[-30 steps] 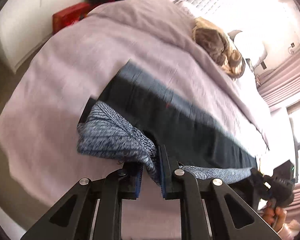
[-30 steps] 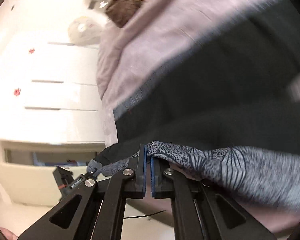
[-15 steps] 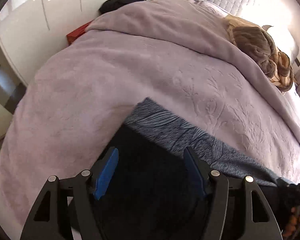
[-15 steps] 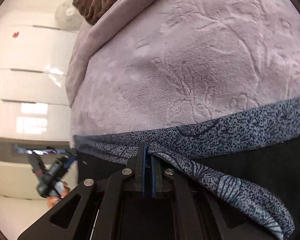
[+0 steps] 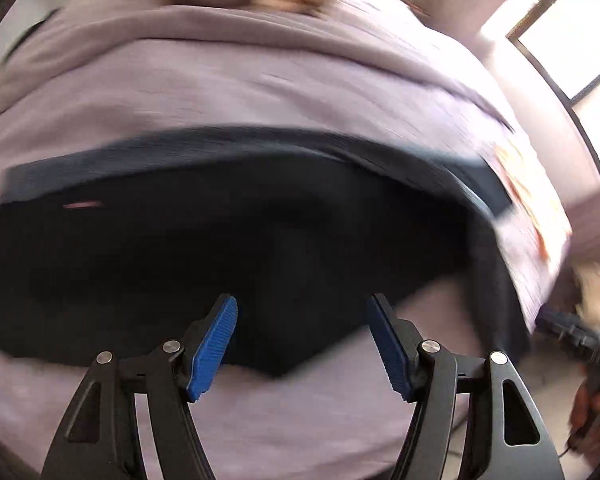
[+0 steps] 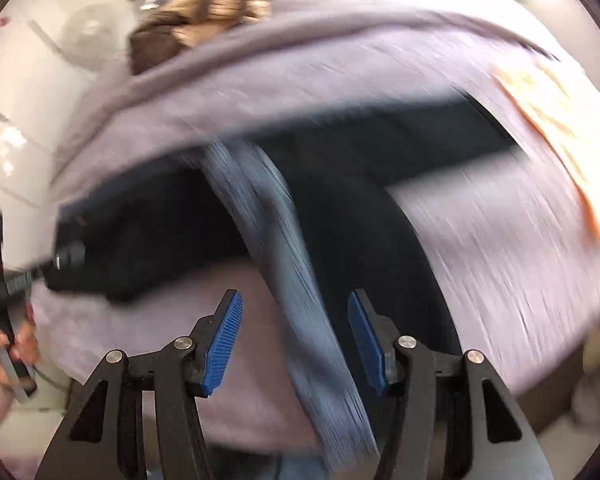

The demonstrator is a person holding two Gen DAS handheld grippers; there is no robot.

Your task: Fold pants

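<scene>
So both grippers are wide open right now and neither has hold of anything. The left gripper (image 5: 302,312) hovers with its blue pads (image 5: 212,346) spread apart, right over the near edge of the pants (image 5: 220,248). The right gripper (image 6: 294,312) has its jaws just as far apart, with a strip of the blue-grey patterned fabric (image 6: 296,280) running up between them, but nothing is pinched.

The pants lie dark and mostly flat on the lilac bedspread (image 5: 260,92), toward its near edge, well short of the brown bundle (image 6: 204,4) at the far end of the bedspread. From the left wrist view they look like a wide dark block with a lighter band along the far side. The right wrist view is badly motion-blurred, so I can't tell whether that patterned strip is lying on the pants or hanging off the bedspread.

What could go wrong from here, my guess:
- that patterned strip looks loose, so if part of it really is off the near edge of the bedspread, its weight could drag the fold open
- a re-grab on the near corner of the pants could catch only the top layer and peel the fold apart
- pinching too deep could snag the bedspread too and pull everything askew
</scene>
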